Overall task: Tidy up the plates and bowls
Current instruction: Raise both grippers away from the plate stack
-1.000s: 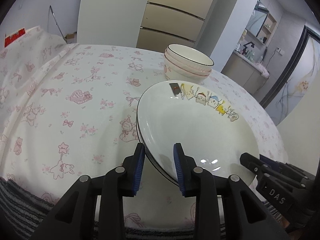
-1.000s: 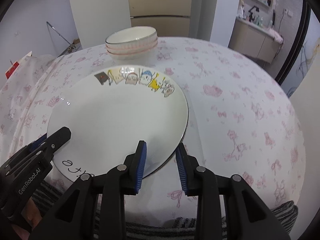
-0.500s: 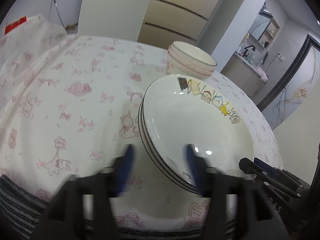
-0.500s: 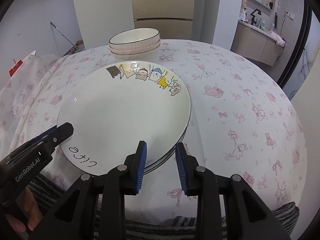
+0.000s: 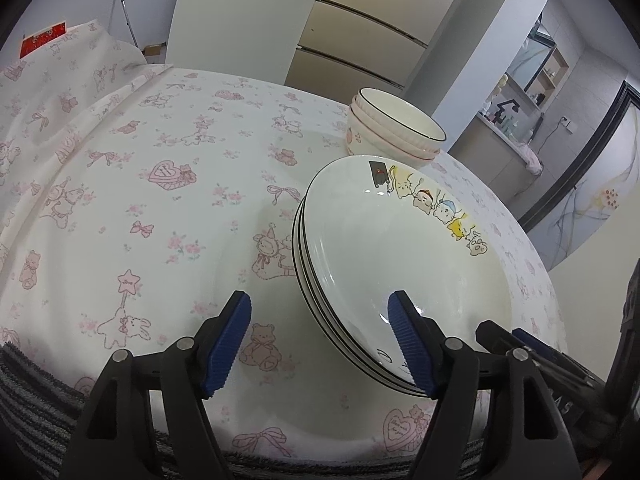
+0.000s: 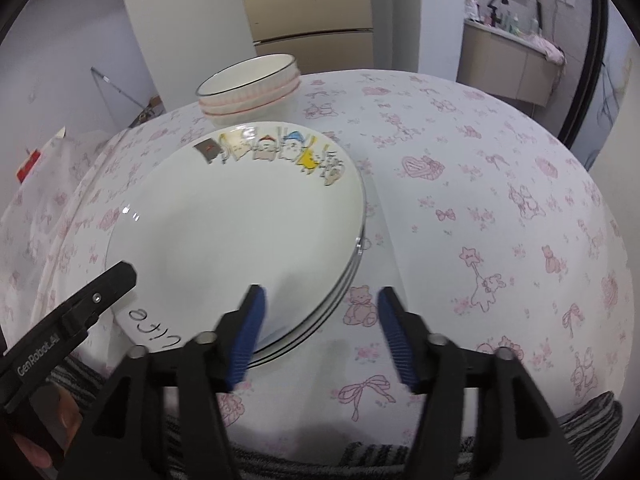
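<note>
A white tablecloth (image 5: pixel 160 200) printed with pink bears, bows and hearts is spread across the view. A beige cabinet (image 5: pixel 352 40) is seen at twelve o'clock, a red label (image 5: pixel 43 39) at ten o'clock, and a cluttered counter (image 6: pixel 516 52) at two o'clock.

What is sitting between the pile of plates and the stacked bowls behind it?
Nothing. In the left wrist view the stack of plates and the stacked bowls have only a narrow strip of pink-printed tablecloth between them; the right wrist view shows the same.
</note>
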Motion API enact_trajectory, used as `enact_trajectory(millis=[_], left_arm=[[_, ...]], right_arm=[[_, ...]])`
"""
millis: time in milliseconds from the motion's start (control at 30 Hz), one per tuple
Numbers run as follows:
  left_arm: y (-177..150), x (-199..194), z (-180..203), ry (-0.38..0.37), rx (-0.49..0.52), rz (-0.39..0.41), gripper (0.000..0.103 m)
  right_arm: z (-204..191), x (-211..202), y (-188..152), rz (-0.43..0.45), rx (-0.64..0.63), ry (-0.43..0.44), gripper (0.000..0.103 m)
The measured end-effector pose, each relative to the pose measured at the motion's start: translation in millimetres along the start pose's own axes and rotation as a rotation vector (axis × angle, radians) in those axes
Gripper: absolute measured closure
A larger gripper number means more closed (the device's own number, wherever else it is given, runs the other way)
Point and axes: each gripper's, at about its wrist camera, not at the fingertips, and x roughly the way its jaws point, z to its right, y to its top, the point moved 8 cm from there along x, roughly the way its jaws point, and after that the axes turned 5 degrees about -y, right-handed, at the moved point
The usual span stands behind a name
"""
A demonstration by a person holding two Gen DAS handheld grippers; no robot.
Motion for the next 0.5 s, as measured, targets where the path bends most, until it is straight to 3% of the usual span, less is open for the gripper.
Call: enact_trajectory(millis=[200, 267, 400, 500], left_arm=[[5.2, -17.4, 6.6, 0.021, 0.052, 0.057, 0.03], [7.1, -34.3, 13.7, -0.013, 0.064, 0.086, 0.03], [20.3, -84.3, 27.7, -0.028, 0.114, 0.221, 0.03], [35.6, -116.7, 35.9, -0.033, 0.148, 0.308, 0.024]], right_arm=[[15.8, -15.8, 13.0, 0.083, 0.12, 0.085, 0.027], [19.5, -27.8, 19.6, 0.135, 0.12, 0.082, 0.021], [25.9, -55.4, 33.1, 0.264, 0.088, 0.041, 0.016], [27.6, -77.7, 42.8, 0.379, 0.068, 0.019, 0.002]])
